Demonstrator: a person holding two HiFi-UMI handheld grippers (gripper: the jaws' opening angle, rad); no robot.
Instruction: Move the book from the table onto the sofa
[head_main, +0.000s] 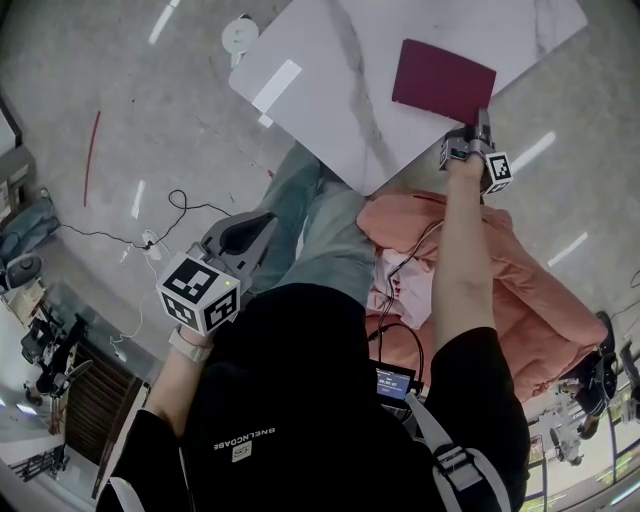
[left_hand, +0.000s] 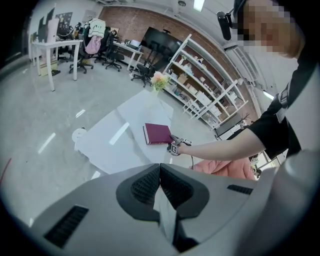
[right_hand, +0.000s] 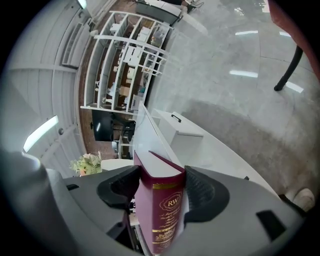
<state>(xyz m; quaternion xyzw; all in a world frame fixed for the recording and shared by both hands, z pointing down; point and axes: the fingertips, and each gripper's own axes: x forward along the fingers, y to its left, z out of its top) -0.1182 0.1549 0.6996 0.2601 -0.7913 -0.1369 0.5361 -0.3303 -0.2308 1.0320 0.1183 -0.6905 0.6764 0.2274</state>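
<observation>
A maroon book lies flat near the edge of the white marble table. My right gripper reaches its near corner at arm's length. In the right gripper view the book stands spine-on between the two pads, which touch both covers; my right gripper is shut on it. My left gripper hangs low beside the person's leg, away from the table, and its jaws are shut with nothing between them. The left gripper view shows the book far off on the table.
A salmon-pink padded cover lies below the right arm, next to the table's edge. Cables trail over the grey floor at left. A white round object stands by the table's far corner. Shelves and flowers stand beyond.
</observation>
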